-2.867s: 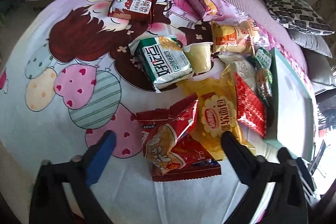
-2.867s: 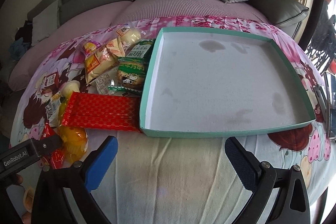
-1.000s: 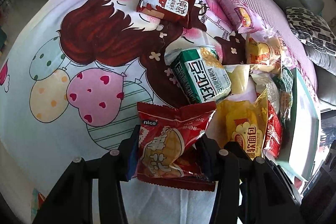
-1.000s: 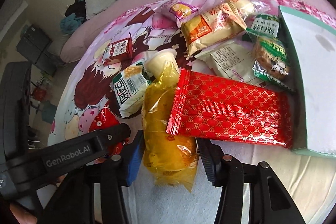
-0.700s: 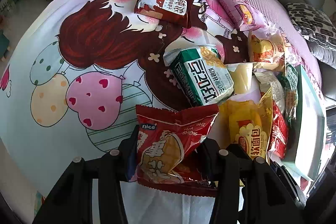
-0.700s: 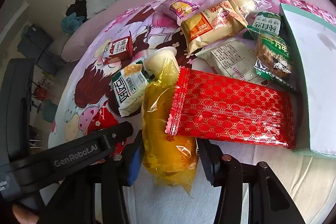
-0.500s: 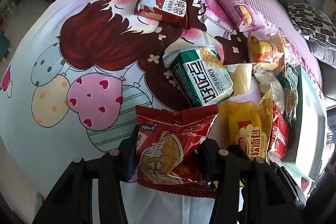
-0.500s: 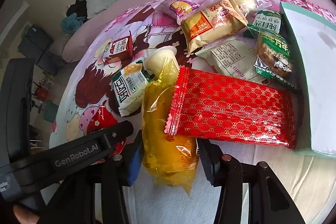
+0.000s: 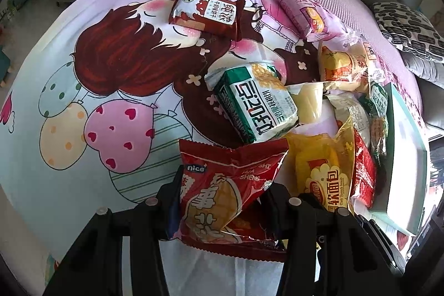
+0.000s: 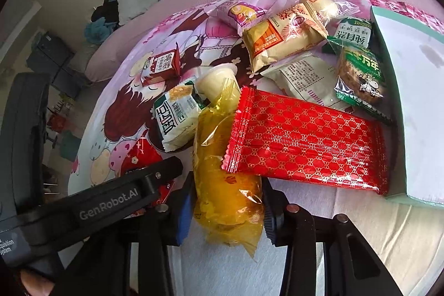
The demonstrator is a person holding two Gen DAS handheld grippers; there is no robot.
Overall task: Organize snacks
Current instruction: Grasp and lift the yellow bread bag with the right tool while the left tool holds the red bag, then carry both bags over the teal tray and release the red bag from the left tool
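**Both grippers now hold a snack**

The right gripper (image 10: 226,208) has just closed its fingers onto the yellow bread bag (image 10: 226,185); the left gripper (image 9: 222,208) pinches the red peanut packet (image 9: 222,193). Both lie near the bed's front edge, ready for the teal tray (image 10: 416,113).

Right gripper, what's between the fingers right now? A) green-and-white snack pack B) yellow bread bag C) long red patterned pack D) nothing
B: in the right wrist view the right gripper has closed on the yellow bread bag, pads pressing both sides; the long red patterned pack only lies over the bag's upper end.
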